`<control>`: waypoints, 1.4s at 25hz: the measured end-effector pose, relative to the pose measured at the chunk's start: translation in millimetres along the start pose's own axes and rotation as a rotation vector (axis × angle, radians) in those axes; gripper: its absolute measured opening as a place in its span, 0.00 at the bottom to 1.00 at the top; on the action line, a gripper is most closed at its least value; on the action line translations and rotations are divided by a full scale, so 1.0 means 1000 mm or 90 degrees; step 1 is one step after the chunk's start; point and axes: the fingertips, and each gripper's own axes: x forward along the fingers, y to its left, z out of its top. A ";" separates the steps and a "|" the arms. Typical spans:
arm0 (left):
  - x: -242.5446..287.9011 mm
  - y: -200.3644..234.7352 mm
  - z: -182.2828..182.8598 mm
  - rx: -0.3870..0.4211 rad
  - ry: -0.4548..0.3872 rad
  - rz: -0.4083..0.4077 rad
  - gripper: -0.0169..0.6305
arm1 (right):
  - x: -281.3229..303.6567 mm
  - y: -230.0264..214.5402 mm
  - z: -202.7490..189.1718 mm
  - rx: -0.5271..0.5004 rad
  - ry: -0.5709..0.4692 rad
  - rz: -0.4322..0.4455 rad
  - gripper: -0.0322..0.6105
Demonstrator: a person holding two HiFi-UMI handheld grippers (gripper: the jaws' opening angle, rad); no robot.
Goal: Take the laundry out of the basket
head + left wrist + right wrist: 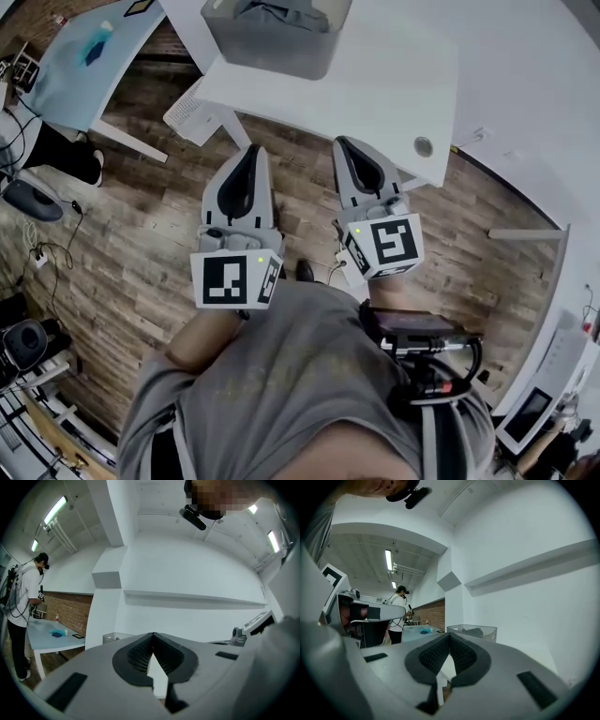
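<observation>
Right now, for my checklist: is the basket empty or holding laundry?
Not empty: grey laundry shows inside the basket on the table.

White table (394,84), wooden floor (141,253)

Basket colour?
Light grey laundry basket; the head view shows it best.

A white rectangular table (375,98) bars the way at 12 o'clock. Bare tabletop lies at 3 o'clock of its grey plastic basket (272,52).
</observation>
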 end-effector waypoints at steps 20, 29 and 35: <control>0.166 0.159 0.003 -0.035 -0.015 -0.033 0.04 | 0.209 -0.040 0.021 -0.039 -0.005 -0.063 0.06; 0.204 0.173 0.010 -0.032 -0.028 -0.073 0.04 | 0.232 -0.066 0.045 -0.059 -0.035 -0.113 0.06; 0.219 0.170 0.007 -0.032 -0.026 -0.088 0.04 | 0.237 -0.079 0.052 -0.063 -0.045 -0.128 0.06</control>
